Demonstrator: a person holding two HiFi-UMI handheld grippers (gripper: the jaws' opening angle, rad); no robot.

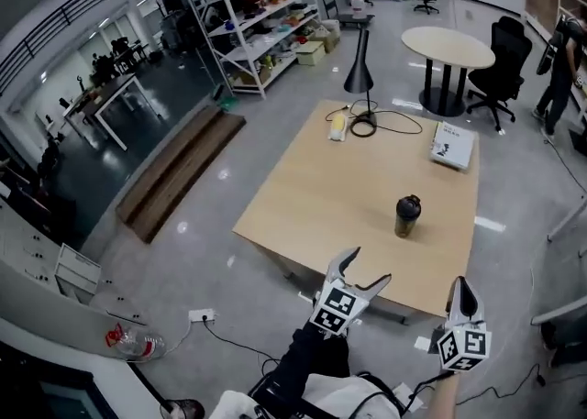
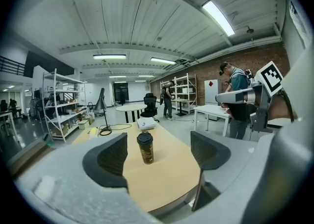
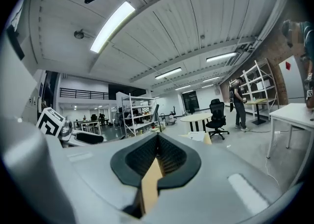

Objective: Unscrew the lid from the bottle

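The bottle [image 1: 407, 215] stood upright, lid [image 1: 409, 202] on, mid-counter [image 1: 321, 197] and well ahead of both grippers, so the left gripper [image 1: 369, 266], fingers apart, would best steady its body before the right gripper [image 1: 463, 291], fingers together, opened for the lid.

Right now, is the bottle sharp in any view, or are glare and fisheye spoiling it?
Head view: bottle small but sharp, fisheye bends the room, glare on the floor. Left gripper view: bottle crisp between the open left tongs, corners dark. Right gripper view: shut right tongs, no bottle shows.
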